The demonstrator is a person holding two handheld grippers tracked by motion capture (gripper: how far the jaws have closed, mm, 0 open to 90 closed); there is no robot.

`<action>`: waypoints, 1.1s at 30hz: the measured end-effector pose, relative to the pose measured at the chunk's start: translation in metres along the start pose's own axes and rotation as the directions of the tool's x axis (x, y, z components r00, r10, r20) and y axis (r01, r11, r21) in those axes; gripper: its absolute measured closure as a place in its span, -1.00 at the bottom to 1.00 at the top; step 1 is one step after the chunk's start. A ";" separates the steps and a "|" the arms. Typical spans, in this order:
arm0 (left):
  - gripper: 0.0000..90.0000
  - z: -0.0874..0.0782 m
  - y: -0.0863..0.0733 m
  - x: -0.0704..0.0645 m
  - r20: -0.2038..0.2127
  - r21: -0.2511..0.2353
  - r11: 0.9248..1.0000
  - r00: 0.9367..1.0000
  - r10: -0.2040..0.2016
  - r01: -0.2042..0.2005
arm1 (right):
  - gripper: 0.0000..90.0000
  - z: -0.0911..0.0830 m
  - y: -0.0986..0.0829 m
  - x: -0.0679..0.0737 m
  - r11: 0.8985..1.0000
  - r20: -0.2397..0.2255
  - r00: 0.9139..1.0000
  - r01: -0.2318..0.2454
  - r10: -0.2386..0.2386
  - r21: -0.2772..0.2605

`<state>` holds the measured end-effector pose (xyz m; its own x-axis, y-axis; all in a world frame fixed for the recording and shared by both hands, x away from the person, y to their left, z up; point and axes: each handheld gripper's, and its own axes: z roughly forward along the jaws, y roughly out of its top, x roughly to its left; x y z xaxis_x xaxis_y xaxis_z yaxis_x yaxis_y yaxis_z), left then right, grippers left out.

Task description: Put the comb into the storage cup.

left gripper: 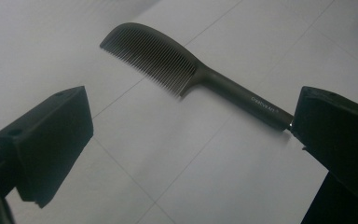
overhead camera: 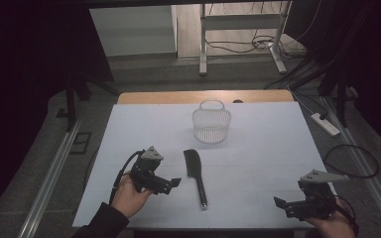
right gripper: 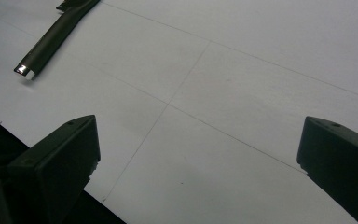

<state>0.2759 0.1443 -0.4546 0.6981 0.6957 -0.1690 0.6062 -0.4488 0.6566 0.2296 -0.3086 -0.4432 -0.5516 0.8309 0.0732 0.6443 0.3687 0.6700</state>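
Nothing is picked up yet: your left gripper [overhead camera: 174,182], jaws spread and empty, sits just beside the comb [overhead camera: 195,173], which lies flat on the bench [overhead camera: 268,144] in front of the basket [overhead camera: 211,123], and your right gripper [overhead camera: 281,203] waits released, well apart.

Through my left gripper [left gripper: 191,140], jaws spread wide, I see a dark comb [left gripper: 186,74] lying flat on the white table [left gripper: 168,154], its handle end by one jaw.
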 end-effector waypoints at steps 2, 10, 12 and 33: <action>-1.00 0.003 0.003 0.000 0.004 0.007 1.000 1.000 0.007 -0.007 | -1.00 0.000 0.000 0.000 1.000 0.000 1.000 0.000 0.000 0.001; -1.00 0.013 0.012 -0.001 0.025 0.020 1.000 0.999 0.020 -0.021 | -1.00 0.000 0.000 0.000 1.000 0.000 1.000 0.000 0.000 0.001; -1.00 0.015 0.014 -0.001 0.027 0.022 0.999 0.999 0.024 -0.024 | -1.00 0.000 0.000 0.000 1.000 0.000 1.000 0.001 -0.001 0.001; -1.00 0.035 0.037 -0.007 0.045 0.021 0.998 0.998 0.052 -0.053 | -1.00 0.000 0.000 0.000 1.000 -0.001 1.000 0.003 -0.003 0.003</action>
<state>0.3067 0.1029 -0.4548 0.7452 0.6455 -0.1671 0.5759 -0.4968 0.6492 0.2296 -0.3083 -0.4433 -0.5537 0.8296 0.0722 0.6446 0.3722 0.6678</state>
